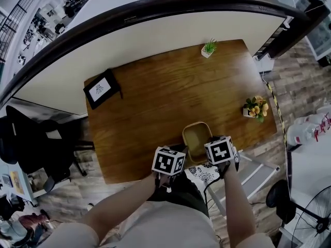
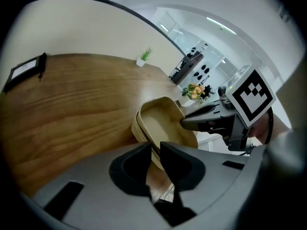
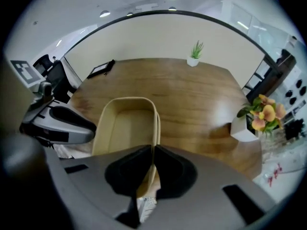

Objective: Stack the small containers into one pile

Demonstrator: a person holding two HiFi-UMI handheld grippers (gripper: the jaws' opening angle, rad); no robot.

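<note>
**Beige nested containers pinched from both sides at the table's near edge**

Beige plastic fills the narrow gap between both pairs of jaws. The left gripper (image 2: 156, 150) points down and forward, its pads standing a slit apart with the near left rim of the stack of containers (image 1: 196, 138) clamped between them. The right gripper (image 3: 152, 150) tips more steeply down, its pads almost together on the stack's thin right wall. Both forearms reach in from the bottom of the head view, side by side, with the marker cubes (image 1: 168, 160) uppermost.

The stack is a rounded rectangular tub, pale tan, open and empty on top. Doubled rim lines along its sides show at least two shells seated one inside another. It sits on the wooden table (image 1: 145, 102), right at the near edge, between the two grippers.

In the head view the cubes cover the jaws and the stack's near end. How many containers are nested cannot be told. A patterned patch (image 1: 201, 173) below the table edge is too small to identify.
</note>
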